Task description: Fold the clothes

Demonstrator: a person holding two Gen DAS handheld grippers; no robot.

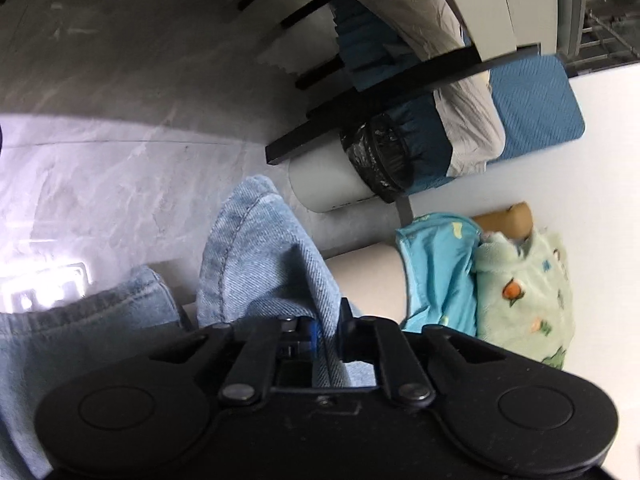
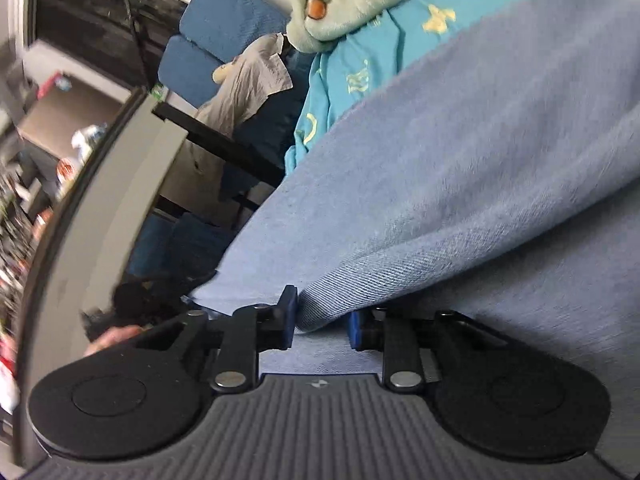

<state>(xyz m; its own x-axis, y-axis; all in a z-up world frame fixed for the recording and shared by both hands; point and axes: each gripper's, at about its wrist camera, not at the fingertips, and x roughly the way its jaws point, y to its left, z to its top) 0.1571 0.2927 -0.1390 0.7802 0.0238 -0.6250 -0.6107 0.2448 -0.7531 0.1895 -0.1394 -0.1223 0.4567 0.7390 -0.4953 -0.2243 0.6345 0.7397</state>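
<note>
Two tongs met the jeans [image 1: 264, 248]: left tongs [image 1: 320, 330] pinched a fold tight, right tongs [image 2: 322, 320] stood apart around another fold.

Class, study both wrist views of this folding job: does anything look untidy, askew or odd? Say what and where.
The turquoise printed garment and pale green fleece lie crumpled in a heap, unfolded, beyond the denim jeans. A grey cloth is also draped loosely over the blue cushions. Nothing looks damaged or spilled.

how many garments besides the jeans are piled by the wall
2: a turquoise printed garment beside the jeans, and a pale green fleece garment with orange fruit prints lying against it on the wall side. More may be hidden underneath.
</note>
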